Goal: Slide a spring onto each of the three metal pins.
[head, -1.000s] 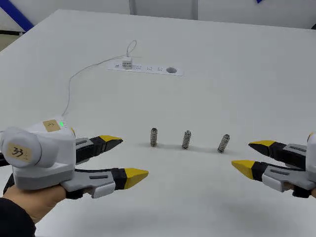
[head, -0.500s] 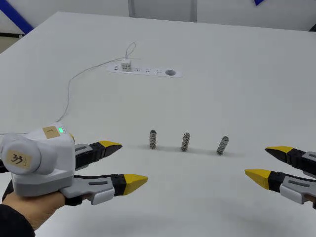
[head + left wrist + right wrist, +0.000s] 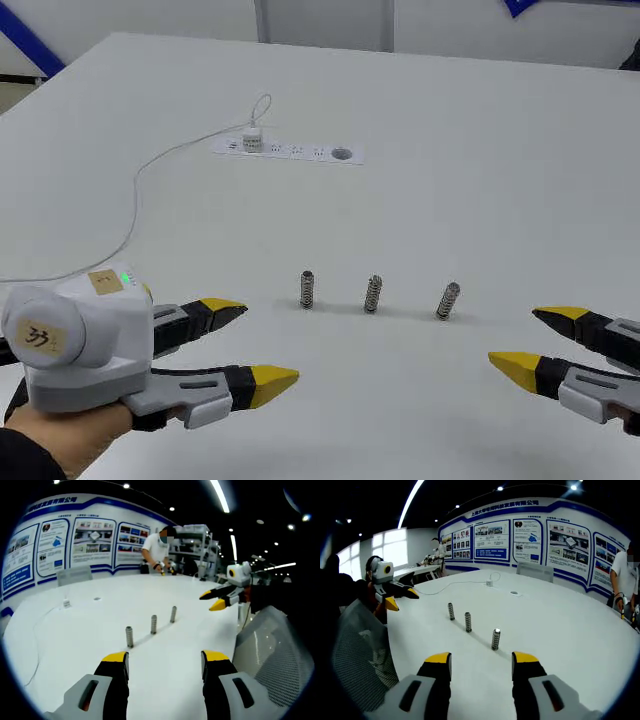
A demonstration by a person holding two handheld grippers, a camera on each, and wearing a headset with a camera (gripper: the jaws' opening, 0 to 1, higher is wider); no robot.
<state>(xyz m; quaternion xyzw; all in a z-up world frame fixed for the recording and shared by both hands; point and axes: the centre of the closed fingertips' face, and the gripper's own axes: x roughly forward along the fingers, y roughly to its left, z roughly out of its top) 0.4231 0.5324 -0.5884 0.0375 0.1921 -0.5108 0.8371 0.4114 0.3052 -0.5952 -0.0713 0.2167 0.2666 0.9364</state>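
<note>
Holds the left gripper (image 3: 262,342) low over the near left of the white tabletop (image 3: 480,180), jaws spread wide, nothing between them. Holds the right gripper (image 3: 520,338) low at the near right, jaws likewise spread and empty. Points both yellow-tipped pairs inward, toward a row of 3 springs standing between the grippers and a little beyond them: left spring (image 3: 307,289), middle spring (image 3: 373,294), right spring (image 3: 448,300). Finds all 3 on end on the tabletop, evenly spaced, the right spring leaning slightly, each well apart from either pair of jaws. Catches, in the right gripper view, the bright top of a pin (image 3: 496,630) at the upper end of the nearest spring; cannot tell as much for the other 2. Farther back, notes a power strip (image 3: 287,151) lying flat, with a white cable (image 3: 135,200) curving from it toward the left edge.
</note>
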